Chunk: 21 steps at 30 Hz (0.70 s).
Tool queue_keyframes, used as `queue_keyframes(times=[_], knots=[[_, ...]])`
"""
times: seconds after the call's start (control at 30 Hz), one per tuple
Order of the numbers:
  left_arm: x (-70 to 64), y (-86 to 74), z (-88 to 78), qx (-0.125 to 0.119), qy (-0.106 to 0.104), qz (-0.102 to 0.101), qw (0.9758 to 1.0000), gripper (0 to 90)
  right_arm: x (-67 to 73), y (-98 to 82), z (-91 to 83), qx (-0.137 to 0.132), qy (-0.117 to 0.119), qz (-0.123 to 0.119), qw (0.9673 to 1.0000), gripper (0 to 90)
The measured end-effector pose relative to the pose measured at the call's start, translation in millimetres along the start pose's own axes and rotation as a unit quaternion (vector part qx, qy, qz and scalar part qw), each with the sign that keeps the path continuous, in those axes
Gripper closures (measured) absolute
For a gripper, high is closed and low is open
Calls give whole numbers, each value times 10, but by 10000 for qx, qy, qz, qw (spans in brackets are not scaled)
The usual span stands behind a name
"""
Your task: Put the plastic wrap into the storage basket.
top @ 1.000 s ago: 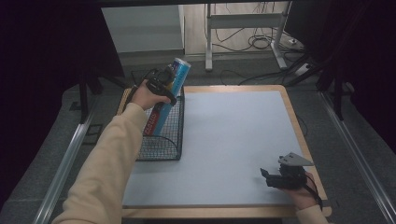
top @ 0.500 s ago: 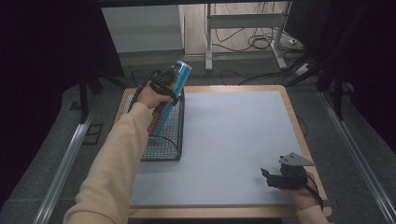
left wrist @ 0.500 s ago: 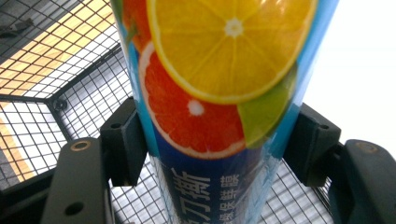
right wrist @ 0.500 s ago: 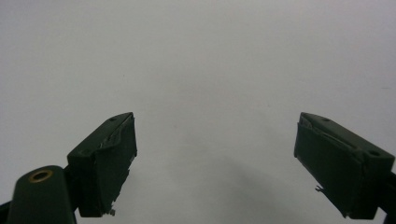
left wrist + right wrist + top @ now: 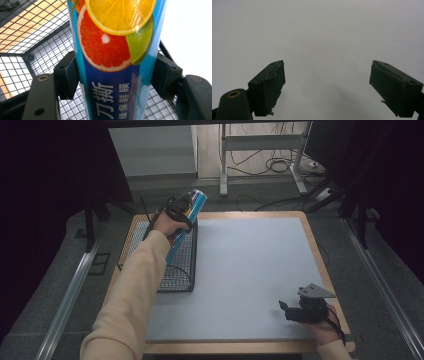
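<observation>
A long blue box of cling film (image 5: pixel 186 222) printed with citrus slices (image 5: pixel 112 45) is held tilted over the black wire basket (image 5: pixel 145 245) at the table's left. My left gripper (image 5: pixel 176 215) is shut on the box, its black pads (image 5: pixel 65 75) pressing both sides; the box's lower end reaches down into the basket. My right gripper (image 5: pixel 292 312) rests near the front right corner of the white mat (image 5: pixel 250 265). It stands open, with nothing between its fingers (image 5: pixel 268 85) but bare mat.
The wooden table edge (image 5: pixel 320 250) frames the mat. Basket mesh (image 5: pixel 27 32) lies below and beside the box. Beyond the table stand a metal desk frame (image 5: pixel 260 150), floor cables (image 5: pixel 280 167) and dark curtains.
The left hand and box have shifted slightly toward the near side and lower over the basket. The right gripper has stayed in place.
</observation>
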<state>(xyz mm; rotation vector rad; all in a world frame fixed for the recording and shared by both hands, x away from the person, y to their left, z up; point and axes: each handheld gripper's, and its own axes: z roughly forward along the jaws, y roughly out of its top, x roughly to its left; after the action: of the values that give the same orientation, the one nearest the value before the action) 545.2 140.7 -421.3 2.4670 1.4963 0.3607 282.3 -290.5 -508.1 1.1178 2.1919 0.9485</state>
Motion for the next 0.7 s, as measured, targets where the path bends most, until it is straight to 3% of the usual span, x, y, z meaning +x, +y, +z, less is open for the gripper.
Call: queue_keyframes(times=[0.07,0.27,0.43,0.6,0.7], knots=[[26,-7,20,-21,-6,-63,10000,318,0,-1,-3,-3,-5,2,10000,135],[13,-24,24,-111,52,6,9999,313,5,-2,6,7,5,-12,10000,135],[3,-51,-67,-346,101,-45,9993,223,12,1,-5,-7,16,-25,10000,135],[-28,-107,-240,-744,-83,-210,9970,154,10,-4,2,20,47,-23,10000,135],[-94,-154,-334,-903,-274,-150,9954,130,15,-6,5,47,69,-52,10000,135]])
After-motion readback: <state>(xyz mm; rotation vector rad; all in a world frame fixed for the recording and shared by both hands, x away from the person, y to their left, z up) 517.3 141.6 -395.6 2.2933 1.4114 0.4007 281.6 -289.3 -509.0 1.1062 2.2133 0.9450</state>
